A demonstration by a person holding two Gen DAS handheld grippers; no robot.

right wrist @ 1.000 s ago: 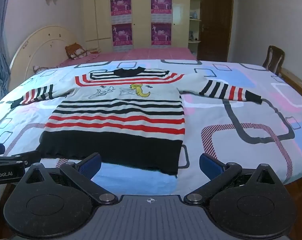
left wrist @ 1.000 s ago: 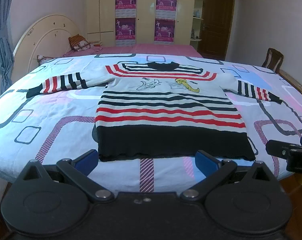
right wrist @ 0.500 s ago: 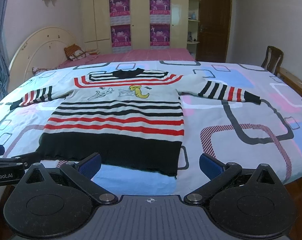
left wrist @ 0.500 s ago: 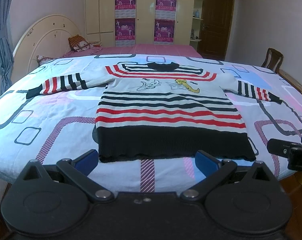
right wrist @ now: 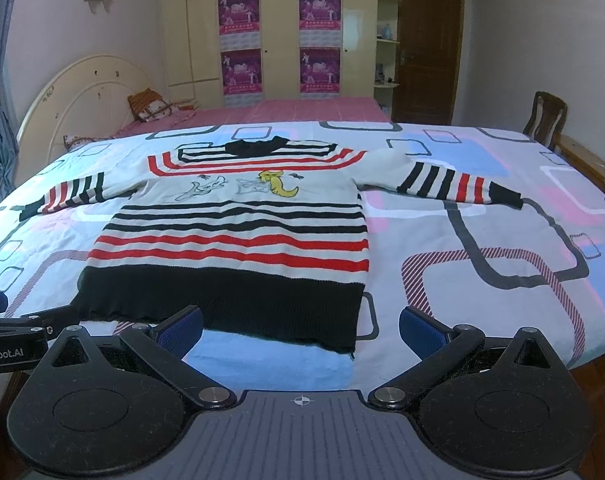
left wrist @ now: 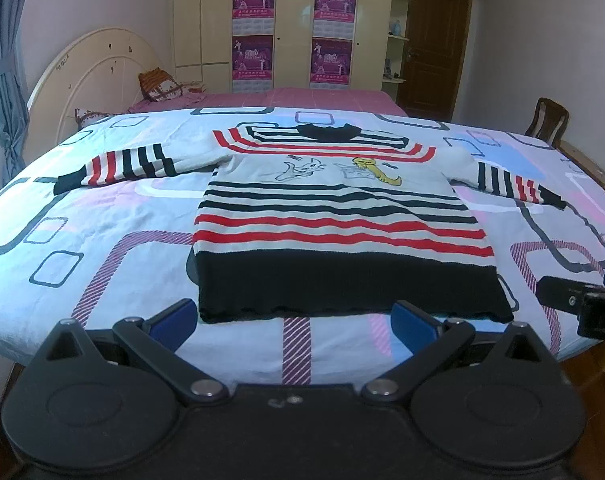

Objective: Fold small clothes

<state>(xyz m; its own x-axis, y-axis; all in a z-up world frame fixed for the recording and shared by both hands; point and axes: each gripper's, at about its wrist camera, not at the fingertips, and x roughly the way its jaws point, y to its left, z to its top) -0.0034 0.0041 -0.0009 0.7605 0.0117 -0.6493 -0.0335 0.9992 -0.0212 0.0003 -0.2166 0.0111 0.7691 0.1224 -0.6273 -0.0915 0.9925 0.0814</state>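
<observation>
A small striped sweater [left wrist: 334, 216] lies flat on the bed, face up, both sleeves spread out, with a black hem nearest me. It also shows in the right wrist view [right wrist: 238, 232]. My left gripper [left wrist: 294, 320] is open and empty, hovering just in front of the hem's left half. My right gripper [right wrist: 300, 330] is open and empty, in front of the hem's right corner. Each gripper shows at the edge of the other's view.
The bed [left wrist: 102, 240] has a patterned sheet and a rounded headboard [left wrist: 90, 76] at the left. A pillow [left wrist: 158, 84] lies near it. A wooden chair [left wrist: 548, 122] stands at the right. Wardrobes and a door line the far wall.
Both grippers have risen slightly and eased toward the sweater's hem. The sweater has not moved.
</observation>
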